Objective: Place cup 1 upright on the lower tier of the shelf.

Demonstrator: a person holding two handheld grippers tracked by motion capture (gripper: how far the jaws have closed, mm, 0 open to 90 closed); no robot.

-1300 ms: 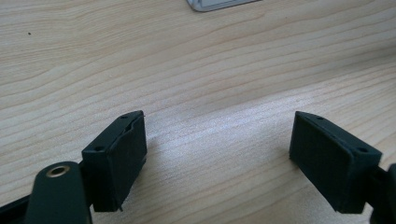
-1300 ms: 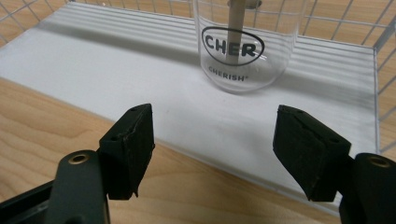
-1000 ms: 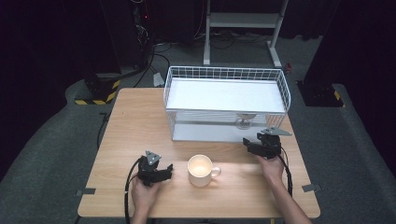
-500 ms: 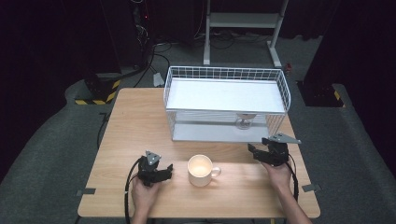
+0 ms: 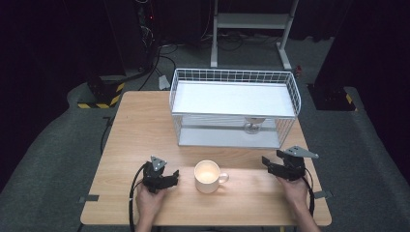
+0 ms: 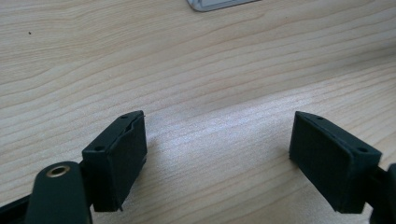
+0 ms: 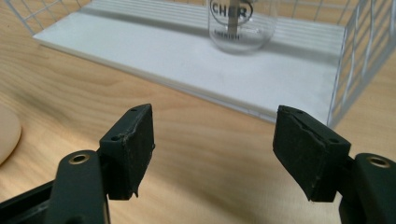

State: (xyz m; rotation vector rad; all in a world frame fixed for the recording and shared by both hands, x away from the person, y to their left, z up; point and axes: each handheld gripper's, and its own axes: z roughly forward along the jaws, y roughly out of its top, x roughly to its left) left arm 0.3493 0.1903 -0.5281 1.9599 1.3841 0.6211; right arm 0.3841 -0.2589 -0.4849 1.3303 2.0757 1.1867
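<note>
Wooden table (image 5: 145, 125), mug (image 5: 208, 176) between left tool (image 5: 173, 176) and right tool (image 5: 265, 162) (both spread, empty)

Printed lettering appears on the clear glass (image 7: 242, 23) standing on the lower shelf of the white wire rack (image 7: 196, 70), seen in the right gripper view. The upper line reads "CHER", cut off by the frame's top edge; a smaller line beneath is too blurred to read with certainty.
</note>
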